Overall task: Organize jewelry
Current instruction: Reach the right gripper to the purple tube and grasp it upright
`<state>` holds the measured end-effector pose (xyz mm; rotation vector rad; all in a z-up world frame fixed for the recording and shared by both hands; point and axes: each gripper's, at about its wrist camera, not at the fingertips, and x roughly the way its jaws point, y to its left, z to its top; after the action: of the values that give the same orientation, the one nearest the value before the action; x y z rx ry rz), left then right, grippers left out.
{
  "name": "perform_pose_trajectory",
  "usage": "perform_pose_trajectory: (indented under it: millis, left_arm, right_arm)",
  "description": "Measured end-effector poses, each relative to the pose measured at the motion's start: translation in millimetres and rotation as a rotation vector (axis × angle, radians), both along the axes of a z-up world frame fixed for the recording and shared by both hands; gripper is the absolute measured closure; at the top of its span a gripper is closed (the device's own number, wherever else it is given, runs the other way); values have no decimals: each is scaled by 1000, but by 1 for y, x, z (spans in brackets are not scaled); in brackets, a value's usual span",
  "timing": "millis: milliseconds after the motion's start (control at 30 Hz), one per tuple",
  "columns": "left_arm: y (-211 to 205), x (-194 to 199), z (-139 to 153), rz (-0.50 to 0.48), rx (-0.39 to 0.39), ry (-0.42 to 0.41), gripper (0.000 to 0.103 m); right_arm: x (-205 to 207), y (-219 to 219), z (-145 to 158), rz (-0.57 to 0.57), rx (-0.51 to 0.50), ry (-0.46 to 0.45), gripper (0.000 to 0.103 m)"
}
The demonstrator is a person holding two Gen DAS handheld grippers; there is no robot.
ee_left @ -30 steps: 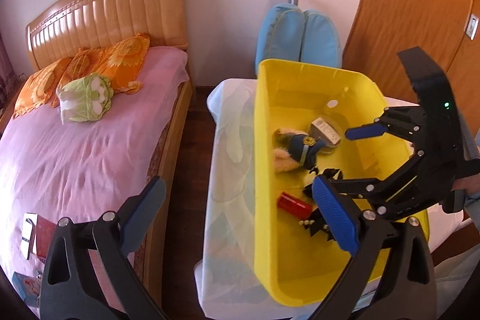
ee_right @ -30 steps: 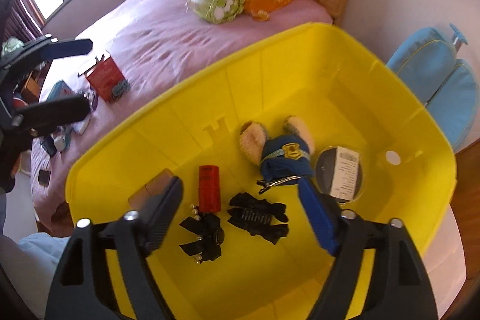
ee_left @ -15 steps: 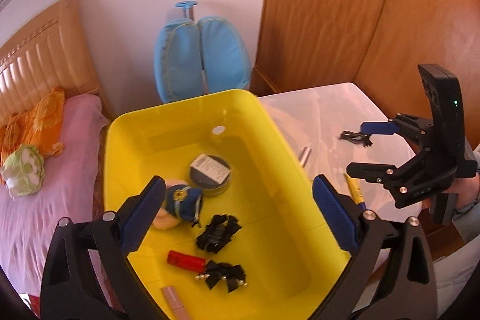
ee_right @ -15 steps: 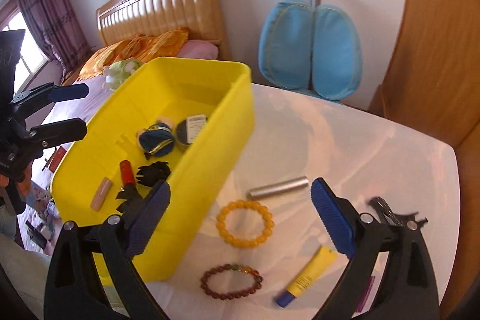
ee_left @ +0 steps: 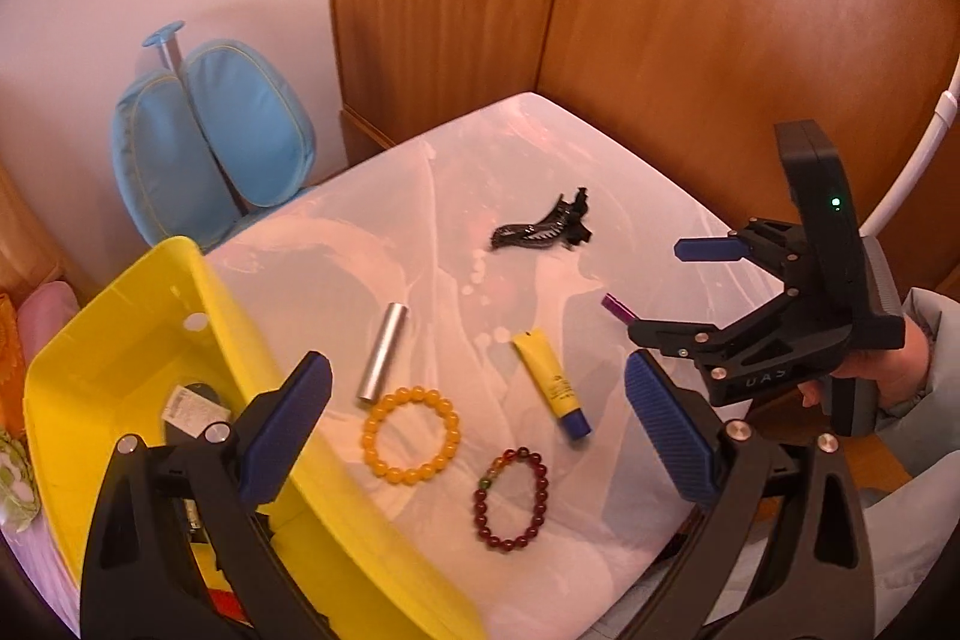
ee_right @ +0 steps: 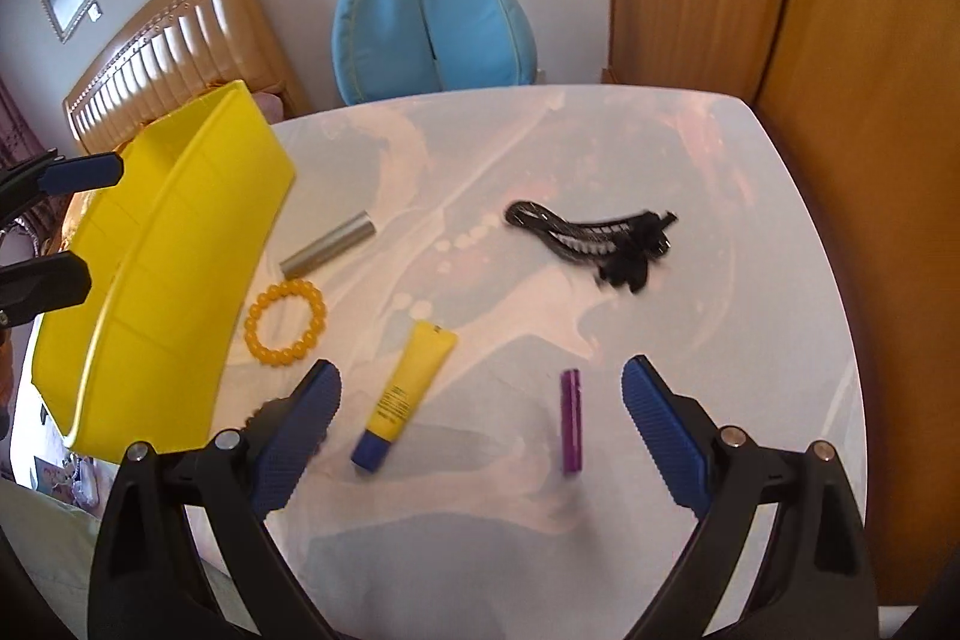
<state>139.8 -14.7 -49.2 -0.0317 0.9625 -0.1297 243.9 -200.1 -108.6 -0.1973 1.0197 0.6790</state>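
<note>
A second ago both cameras looked down into the yellow bin [ee_left: 198,316], with the bed behind it; now both have swung over to the white counter [ee_left: 540,172] beside the bin, and the loose things on it have come into view. The right tool, which then reached into the bin, now hangs above the counter's near right part.

The left tool [ee_left: 474,418] is spread wide and holds nothing; its left finger [ee_left: 288,418] sits over the bin's edge and its right finger [ee_left: 672,436] over the counter. The right tool [ee_right: 480,424] is also wide open and empty, touching nothing; in the left view it shows from the side [ee_left: 684,286], with a hand [ee_left: 888,376] on its grip.

On the counter, a yellow bead bracelet [ee_left: 411,433] lies just beside the bin, with a silver tube [ee_left: 384,352] touching or nearly touching its far side. A dark red bead bracelet [ee_left: 511,499] lies near it, toward the counter's near edge. A yellow tube with a blue cap [ee_right: 403,397] and a small purple stick [ee_right: 572,418] lie between the right tool's fingers in its own view. A black hair clip [ee_right: 594,241] lies farther off, well apart from the bracelets. Inside the bin a round tin with a label [ee_left: 192,403] shows partly behind the left finger
</note>
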Motion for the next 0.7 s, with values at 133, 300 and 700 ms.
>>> perform_pose_trajectory:
  millis: [133, 300, 700]
  left_arm:
    - [-26, 11, -20, -67, -16, 76, 7]
    - [-38, 22, -45, -63, -44, 169, 7]
    - [-35, 24, -53, -36, -23, 201, 7]
  right_arm:
    - [1, -11, -24, -35, -63, 17, 7]
    - [4, -10, -50, -18, -117, 14, 7]
    - [22, -2, -77, -37, -163, -15, 29]
